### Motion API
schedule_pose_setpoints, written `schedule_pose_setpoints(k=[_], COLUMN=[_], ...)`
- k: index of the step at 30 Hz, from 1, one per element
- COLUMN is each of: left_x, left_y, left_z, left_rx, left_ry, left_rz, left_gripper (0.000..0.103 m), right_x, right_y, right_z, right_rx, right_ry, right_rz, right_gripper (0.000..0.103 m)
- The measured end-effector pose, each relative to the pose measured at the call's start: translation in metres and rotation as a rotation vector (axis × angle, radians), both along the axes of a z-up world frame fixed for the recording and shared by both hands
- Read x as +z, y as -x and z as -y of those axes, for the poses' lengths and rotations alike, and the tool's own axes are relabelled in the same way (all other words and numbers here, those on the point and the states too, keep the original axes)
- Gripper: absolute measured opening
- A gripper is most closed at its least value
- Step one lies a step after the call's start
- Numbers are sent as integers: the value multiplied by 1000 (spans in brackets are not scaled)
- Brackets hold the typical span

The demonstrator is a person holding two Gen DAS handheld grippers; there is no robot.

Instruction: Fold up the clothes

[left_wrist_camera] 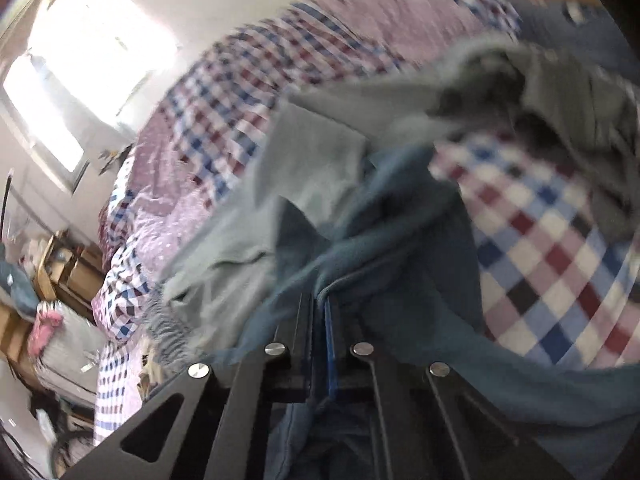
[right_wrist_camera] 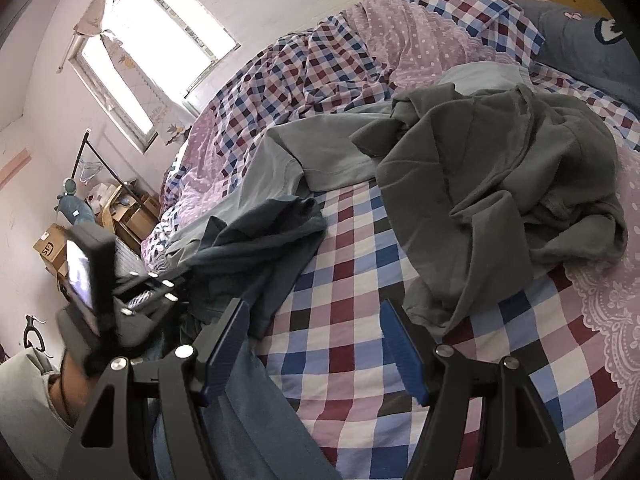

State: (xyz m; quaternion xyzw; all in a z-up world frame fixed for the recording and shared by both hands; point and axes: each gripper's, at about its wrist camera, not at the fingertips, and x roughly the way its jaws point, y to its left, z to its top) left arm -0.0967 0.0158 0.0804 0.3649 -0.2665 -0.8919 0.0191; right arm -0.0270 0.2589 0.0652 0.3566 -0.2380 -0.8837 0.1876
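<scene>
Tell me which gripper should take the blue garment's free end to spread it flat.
Right. The right gripper is open over the checked sheet, beside the blue garment; the left gripper is shut on it.

Garment pile (right_wrist_camera: pixel 500 184) lies on bed (right_wrist_camera: pixel 360 320); another garment (right_wrist_camera: pixel 256 248) left of it, window (right_wrist_camera: pixel 160 48) behind

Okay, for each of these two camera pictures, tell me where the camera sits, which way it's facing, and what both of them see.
Left wrist: sits on the left gripper, looking along its shut fingers at the crumpled dark teal garment they pinch; only the gripper shows.
Right wrist: sits on the open right gripper, facing across the checked bedsheet to the dark grey garment; the left gripper and a sleeve show.
Shared: teal garment, bedsheet, window.
</scene>
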Motion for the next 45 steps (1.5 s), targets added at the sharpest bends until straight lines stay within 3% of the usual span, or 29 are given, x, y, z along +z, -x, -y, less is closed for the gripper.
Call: schedule_pose_setpoints(k=[6, 12, 22, 27, 33, 36, 38, 41, 45], left_x=[64, 129, 201, 174, 104, 75, 63, 43, 20], left_y=[-1, -7, -91, -159, -233, -270, -295, -325, -341], left_z=[58, 159, 360, 454, 519, 536, 536, 530, 505], left_rx=[117, 316, 782, 1084, 1356, 1365, 1342, 1302, 1200], left_ry=[-160, -290, -325, -364, -490, -622, -707, -832, -948], left_rz=[-117, -260, -538, -527, -429, -410, -435, -445, -385], left_gripper=[3, 3, 3, 3, 5, 28, 58, 69, 71], right_x=[1, 0, -2, -3, -6, -6, -6, -6, -5], right_y=[-1, -1, 0, 0, 1, 2, 1, 0, -3], right_z=[2, 1, 1, 5, 10, 14, 16, 21, 30], right_rx=[5, 4, 7, 18, 26, 32, 38, 50, 69], right_ry=[-9, -10, -20, -39, -59, -70, -78, -95, -121], right_rz=[-4, 0, 7, 7, 13, 14, 12, 11, -2], right_gripper=[72, 72, 72, 72, 72, 72, 72, 72, 72])
